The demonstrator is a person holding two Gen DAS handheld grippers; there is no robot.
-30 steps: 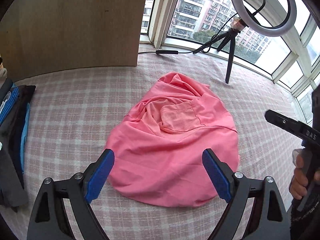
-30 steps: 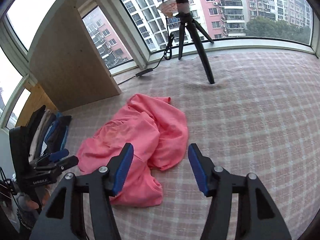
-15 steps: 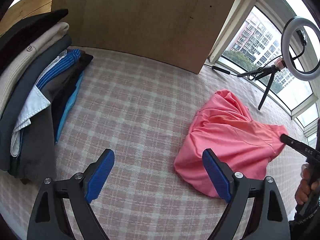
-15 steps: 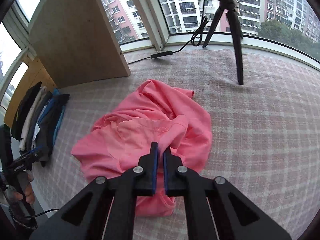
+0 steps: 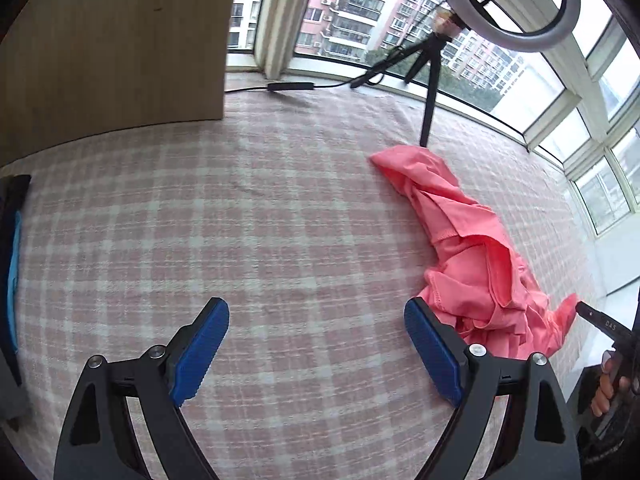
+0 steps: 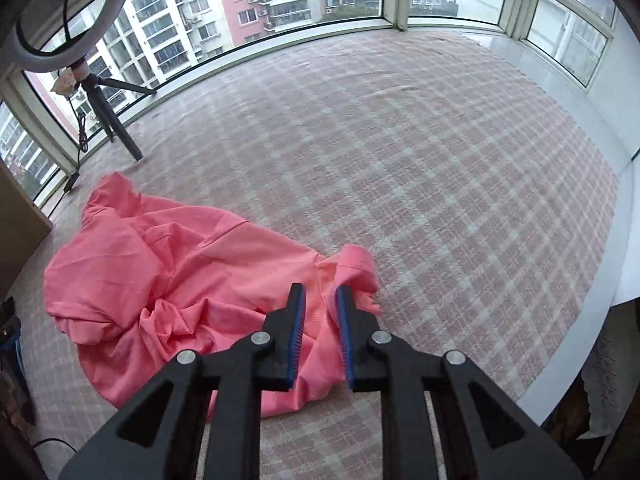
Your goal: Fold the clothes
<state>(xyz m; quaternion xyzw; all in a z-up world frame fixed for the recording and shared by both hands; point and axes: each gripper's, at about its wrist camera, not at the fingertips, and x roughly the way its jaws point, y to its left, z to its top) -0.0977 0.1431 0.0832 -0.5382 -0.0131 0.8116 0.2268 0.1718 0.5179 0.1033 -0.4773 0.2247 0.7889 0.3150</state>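
Observation:
A crumpled pink garment lies on the pink checked cloth covering the table. My right gripper has its jaws nearly closed around a fold of the garment's edge, with cloth filling the narrow gap between the blue pads. In the left wrist view the garment stretches from the tripod foot toward the right gripper's tip at the right edge. My left gripper is wide open and empty above bare cloth, left of the garment.
A ring light on a black tripod stands at the back by the windows, with its cable along the sill. A wooden board stands at the back left. Stacked dark clothes lie at the far left edge.
My right gripper closed on the garment's edge and pulled it rightward, stretching it out. My left gripper stayed open and swung back toward the middle of the table.

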